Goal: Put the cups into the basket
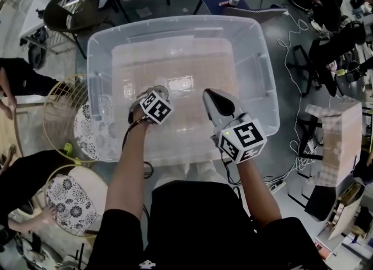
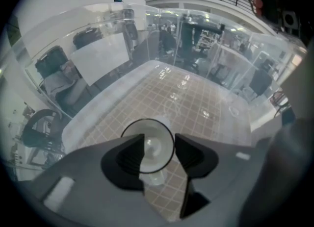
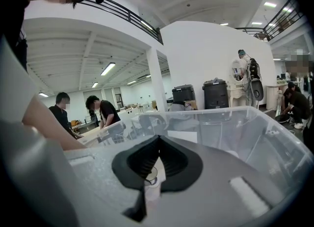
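Over the clear basket (image 1: 175, 23), both grippers are held. Toward the basket's left wall, the left gripper (image 1: 156, 95) is pointed steeply down, its jaws spread either side of an upright cup (image 2: 153, 145), likely cleared by lifting straight up. Toward the basket's right wall, the right gripper (image 3: 158, 157) is pressed together, nothing pinched.

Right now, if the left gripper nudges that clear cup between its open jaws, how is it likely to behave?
The cup looks thin and see-through, so it is probably light and easily squashed. Its base looks narrower than its rim, so a sideways nudge would likely tip it. The bin floor looks smooth, so it may slide.
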The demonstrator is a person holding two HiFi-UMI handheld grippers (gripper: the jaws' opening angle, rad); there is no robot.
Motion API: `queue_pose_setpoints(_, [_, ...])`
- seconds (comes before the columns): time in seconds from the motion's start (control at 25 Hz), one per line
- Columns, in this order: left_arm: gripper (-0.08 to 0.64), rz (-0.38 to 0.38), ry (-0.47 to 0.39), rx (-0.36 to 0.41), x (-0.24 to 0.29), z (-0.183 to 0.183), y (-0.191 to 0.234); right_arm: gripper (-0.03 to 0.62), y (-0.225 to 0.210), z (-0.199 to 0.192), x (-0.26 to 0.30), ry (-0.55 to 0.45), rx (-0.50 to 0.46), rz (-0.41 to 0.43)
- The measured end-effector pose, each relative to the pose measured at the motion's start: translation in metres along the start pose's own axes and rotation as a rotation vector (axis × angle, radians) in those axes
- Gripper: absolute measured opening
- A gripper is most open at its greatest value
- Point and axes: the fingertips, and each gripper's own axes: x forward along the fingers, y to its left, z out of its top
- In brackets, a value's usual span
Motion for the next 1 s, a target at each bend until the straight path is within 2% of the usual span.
queue_pose_setpoints(0.48, [0.178,-0.006,-0.022,-0.032,-0.013,0.004,0.0,0.002,-0.001,0.003,-0.004,-0.003,-0.01,0.016])
queue_pose_setpoints(0.68, [0.13,0.018,-0.135,-0.071,-0.034,0.022,0.006,0.002,-0.001,0.007,-0.004,-0.011,-0.019,0.029])
queue_pose_setpoints(0.84, [0.063,0.06,-0.176,-0.078,-0.049,0.03,0.011,0.002,0.001,0.01,-0.005,-0.016,-0.026,0.043])
queue_pose_setpoints(1.0, [0.028,0.113,-0.23,-0.094,-0.074,0.04,0.015,0.002,0.004,0.012,-0.007,-0.019,-0.034,0.056])
